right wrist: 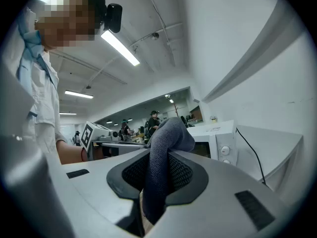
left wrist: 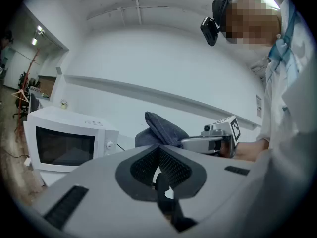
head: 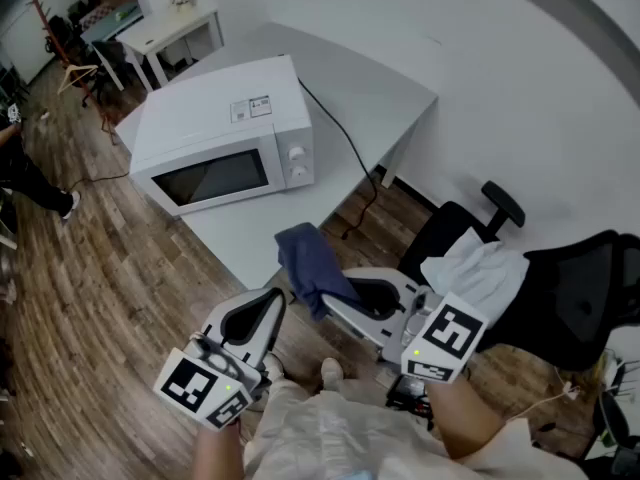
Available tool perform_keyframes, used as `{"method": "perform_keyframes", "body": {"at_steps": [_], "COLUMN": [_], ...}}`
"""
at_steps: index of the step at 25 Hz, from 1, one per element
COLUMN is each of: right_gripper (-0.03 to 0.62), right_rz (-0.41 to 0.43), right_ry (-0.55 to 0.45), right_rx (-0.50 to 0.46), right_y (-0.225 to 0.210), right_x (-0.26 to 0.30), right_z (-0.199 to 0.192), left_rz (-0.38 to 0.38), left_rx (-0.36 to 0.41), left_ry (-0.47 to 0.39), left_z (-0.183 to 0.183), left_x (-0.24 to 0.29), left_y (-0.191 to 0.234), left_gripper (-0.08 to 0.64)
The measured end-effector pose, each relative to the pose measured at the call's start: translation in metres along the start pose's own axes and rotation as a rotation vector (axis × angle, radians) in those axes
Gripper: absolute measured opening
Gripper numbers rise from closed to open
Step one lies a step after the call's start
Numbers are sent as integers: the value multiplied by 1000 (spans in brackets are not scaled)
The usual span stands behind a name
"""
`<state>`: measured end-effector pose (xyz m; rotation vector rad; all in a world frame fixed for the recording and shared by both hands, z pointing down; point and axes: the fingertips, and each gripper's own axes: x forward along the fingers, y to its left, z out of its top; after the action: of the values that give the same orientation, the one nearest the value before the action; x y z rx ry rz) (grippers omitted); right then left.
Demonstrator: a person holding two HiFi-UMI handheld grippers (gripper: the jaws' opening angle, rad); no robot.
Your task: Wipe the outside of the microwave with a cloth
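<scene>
A white microwave (head: 220, 138) stands on a grey table (head: 260, 233), its door facing me; it also shows in the left gripper view (left wrist: 64, 143) and the right gripper view (right wrist: 215, 140). My right gripper (head: 330, 303) is shut on a dark blue cloth (head: 312, 263), held in the air just off the table's near corner. The cloth (right wrist: 166, 152) bulges up out of the jaws of the right gripper (right wrist: 158, 170). My left gripper (head: 268, 303) is shut with nothing in it, beside the right one; its closed jaws (left wrist: 159, 152) face the cloth (left wrist: 161, 130).
A black power cable (head: 345, 143) runs from the microwave over the table's right edge. A black office chair (head: 560, 298) with a white garment (head: 480, 273) stands at the right. A small white table (head: 170, 33) is far off at top left; a person (head: 25, 178) is at the left edge.
</scene>
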<state>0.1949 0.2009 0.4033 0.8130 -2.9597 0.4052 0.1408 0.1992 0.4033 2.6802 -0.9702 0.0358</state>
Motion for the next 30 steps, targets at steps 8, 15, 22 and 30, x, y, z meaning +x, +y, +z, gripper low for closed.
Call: {"method": "perform_keyframes", "body": {"at_steps": [8,15,22,30], "right_gripper": [84,85,86,86], "right_rz": [19,46,48,67], "right_ry": [3,12,9,-1], "right_rx": [-2,11,4,2], "right_y": [6,15,17,12], "right_x": [8,12,14,25], "right_z": [2,3,3,9], "left_rz": [-3,3,24,63], "left_rx": [-8,5,9,27], "left_ry": [-18,-30,-38,-41], "left_z": [5,10,10,15], "left_x": [-5,-10,-15,-21], "left_y": [5,1,1,11], "left_gripper": [2,2,2,2]}}
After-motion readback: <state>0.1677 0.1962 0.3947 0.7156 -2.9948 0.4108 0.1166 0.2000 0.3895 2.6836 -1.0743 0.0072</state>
